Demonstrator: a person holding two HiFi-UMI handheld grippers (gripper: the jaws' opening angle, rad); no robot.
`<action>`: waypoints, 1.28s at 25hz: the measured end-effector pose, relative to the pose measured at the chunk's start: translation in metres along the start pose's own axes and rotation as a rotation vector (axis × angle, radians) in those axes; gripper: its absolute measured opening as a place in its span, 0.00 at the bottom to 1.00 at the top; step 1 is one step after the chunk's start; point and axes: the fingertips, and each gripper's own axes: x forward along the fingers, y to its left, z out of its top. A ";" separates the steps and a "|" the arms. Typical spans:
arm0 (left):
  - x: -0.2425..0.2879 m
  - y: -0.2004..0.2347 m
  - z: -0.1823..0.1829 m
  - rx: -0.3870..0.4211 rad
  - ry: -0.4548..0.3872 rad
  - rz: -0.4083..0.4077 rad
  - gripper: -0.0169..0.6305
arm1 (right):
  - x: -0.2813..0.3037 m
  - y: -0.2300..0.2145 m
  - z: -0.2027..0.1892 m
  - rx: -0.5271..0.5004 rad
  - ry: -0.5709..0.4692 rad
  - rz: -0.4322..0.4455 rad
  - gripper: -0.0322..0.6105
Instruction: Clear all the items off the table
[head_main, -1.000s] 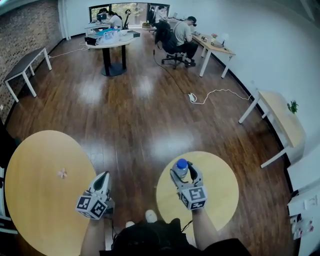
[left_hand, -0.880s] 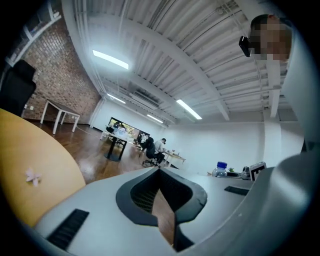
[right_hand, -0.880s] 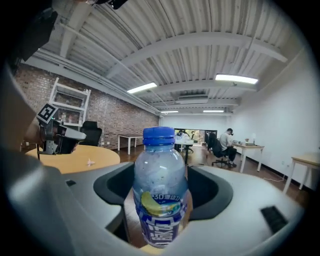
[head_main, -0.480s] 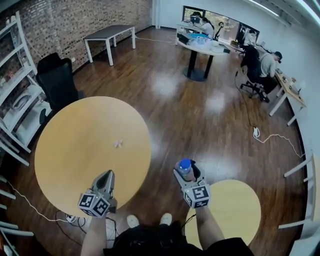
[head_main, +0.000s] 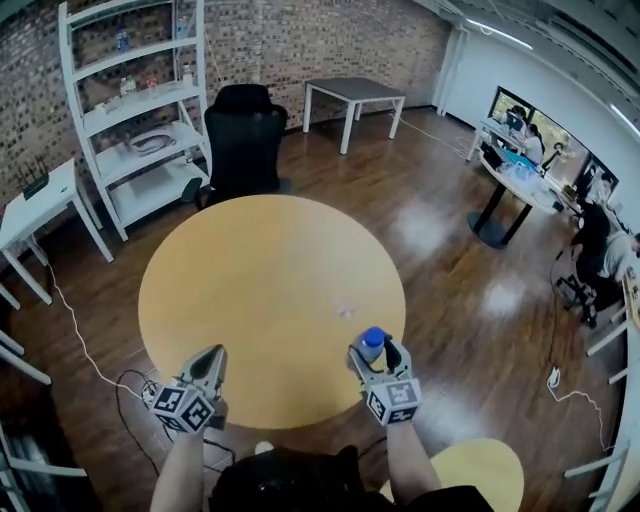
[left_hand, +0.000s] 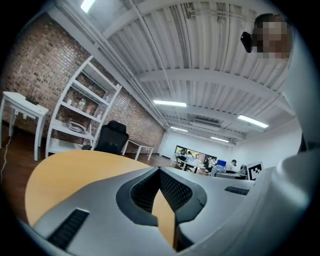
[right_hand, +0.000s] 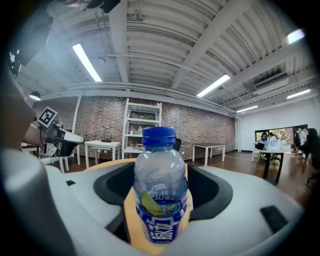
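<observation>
Yellow wood is the top of the round table (head_main: 220, 290), and everything here is placed by it. The right gripper (head_main: 374, 351) hangs above the table's near edge, on the right part, and its jaws are closed on a clear plastic bottle (right_hand: 160, 195) with a blue cap. The bottle stands upright between the two jaws; they press its lower body at the blue label, while the shoulder and the cap rise free above them.

The left gripper (head_main: 208, 358) is also at the near edge, on the left part. Its jaws are together at the tips and nothing is between them.

On the table, a little beyond the bottle and toward the centre, lies one small pale scrap (head_main: 344, 312); it is too small to say what it is.

The step in hand seems to be carrying the bottle away from the table. To do it well, I think the grip must be firm and the bottle kept vertical, because smooth round plastic can slide down between the jaws. The empty left gripper is probably the better one for the scrap.
</observation>
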 end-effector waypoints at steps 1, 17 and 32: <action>-0.011 0.017 0.007 0.004 -0.014 0.032 0.03 | 0.017 0.014 0.003 -0.004 -0.002 0.031 0.58; -0.145 0.132 0.047 0.056 -0.121 0.477 0.03 | 0.192 0.204 0.036 -0.059 0.018 0.512 0.58; -0.168 0.149 -0.002 -0.052 -0.029 0.673 0.03 | 0.258 0.254 -0.023 -0.134 0.130 0.651 0.58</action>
